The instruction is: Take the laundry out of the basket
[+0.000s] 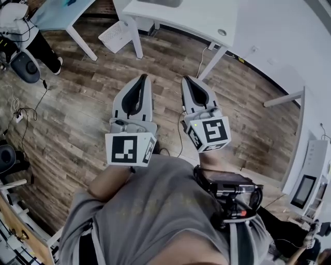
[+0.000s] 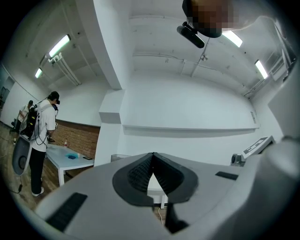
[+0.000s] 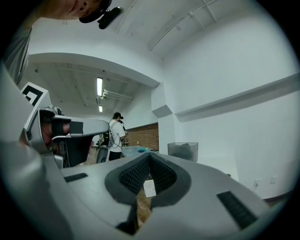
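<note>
No laundry shows in any view. A grey see-through bin (image 3: 183, 151) stands far off by the white wall, and I cannot make out what is in it. A white latticed object (image 1: 118, 35) lies on the floor by a table leg. My left gripper (image 1: 143, 78) (image 2: 153, 155) and right gripper (image 1: 185, 79) (image 3: 149, 155) are held side by side in front of my body, pointing level over the wooden floor. The jaws of both meet at the tips with nothing between them. Neither gripper is near the bin.
White tables (image 1: 181, 15) stand ahead, with a cable (image 1: 201, 57) hanging to the wooden floor (image 1: 77, 119). Another person (image 2: 40, 140) stands at a table (image 2: 70, 159) to the left. A white machine (image 1: 310, 181) stands at the right, and a chair (image 1: 23, 64) at the left.
</note>
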`<state>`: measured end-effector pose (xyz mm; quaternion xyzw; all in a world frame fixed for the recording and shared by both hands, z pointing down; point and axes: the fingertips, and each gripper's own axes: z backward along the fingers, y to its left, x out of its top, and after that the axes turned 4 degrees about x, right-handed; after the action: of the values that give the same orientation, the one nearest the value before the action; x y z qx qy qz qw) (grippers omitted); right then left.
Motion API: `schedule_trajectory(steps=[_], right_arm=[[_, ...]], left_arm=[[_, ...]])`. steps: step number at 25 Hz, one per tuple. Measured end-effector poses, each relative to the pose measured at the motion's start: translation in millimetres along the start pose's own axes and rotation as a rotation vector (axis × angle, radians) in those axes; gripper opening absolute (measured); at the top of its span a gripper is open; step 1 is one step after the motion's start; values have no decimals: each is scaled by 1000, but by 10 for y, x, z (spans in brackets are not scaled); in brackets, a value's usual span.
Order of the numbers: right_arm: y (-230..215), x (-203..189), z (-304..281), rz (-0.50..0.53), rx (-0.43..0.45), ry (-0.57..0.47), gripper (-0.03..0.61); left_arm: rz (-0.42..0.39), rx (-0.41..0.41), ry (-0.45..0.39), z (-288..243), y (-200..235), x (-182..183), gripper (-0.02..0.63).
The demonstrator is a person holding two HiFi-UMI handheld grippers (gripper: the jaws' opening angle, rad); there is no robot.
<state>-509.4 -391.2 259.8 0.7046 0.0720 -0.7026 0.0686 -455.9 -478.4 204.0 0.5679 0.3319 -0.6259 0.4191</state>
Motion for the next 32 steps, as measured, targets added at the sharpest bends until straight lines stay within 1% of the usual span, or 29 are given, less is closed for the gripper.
schedule_trajectory(steps=[6, 14, 19, 26, 32], right_arm=[[50, 75, -389, 26, -20, -7, 8], [-90, 87, -673, 30, -40, 2, 7], [-189, 7, -884, 29, -37, 27, 8], [-609, -122, -1178, 13, -49, 47, 8], [-1177, -111, -1484, 2, -59, 52, 8]], left_arm=[[9, -17, -16, -212, 366, 34, 9], [26, -16, 11, -435, 577, -72, 9], [40, -11, 36, -663, 692, -186, 9], [43, -26, 78, -1209, 664, -411, 9], [32, -38, 89, -1875, 553, -472, 9]])
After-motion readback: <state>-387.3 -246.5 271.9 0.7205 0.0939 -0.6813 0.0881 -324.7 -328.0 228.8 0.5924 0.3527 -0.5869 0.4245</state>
